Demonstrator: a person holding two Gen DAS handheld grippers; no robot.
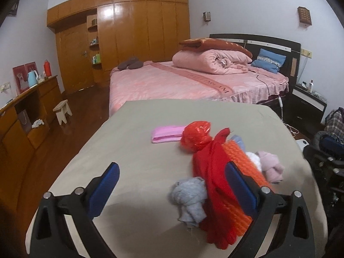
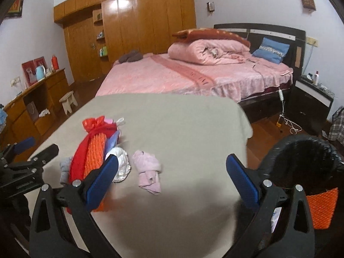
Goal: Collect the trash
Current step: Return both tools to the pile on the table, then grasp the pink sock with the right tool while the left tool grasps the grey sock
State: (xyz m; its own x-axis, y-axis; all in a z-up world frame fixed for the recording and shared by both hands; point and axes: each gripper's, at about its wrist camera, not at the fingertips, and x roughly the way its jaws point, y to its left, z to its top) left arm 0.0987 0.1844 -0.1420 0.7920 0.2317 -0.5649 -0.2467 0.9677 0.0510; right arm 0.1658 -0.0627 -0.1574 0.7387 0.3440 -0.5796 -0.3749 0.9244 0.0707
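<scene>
A crumpled grey wad lies between the left gripper's spread fingers; a pink wad between the right gripper's.

Wads: 3, grey, white, pink | orange mesh rolls: 1 | red bags: 1 | pink packets: 1 | bins: 1 | grippers: 2

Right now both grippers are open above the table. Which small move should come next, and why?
Probably lower the right gripper onto the pink wad. It lies loose on the table, between the open fingers, apart from the red bundle, and the bin stands just to the right.
</scene>
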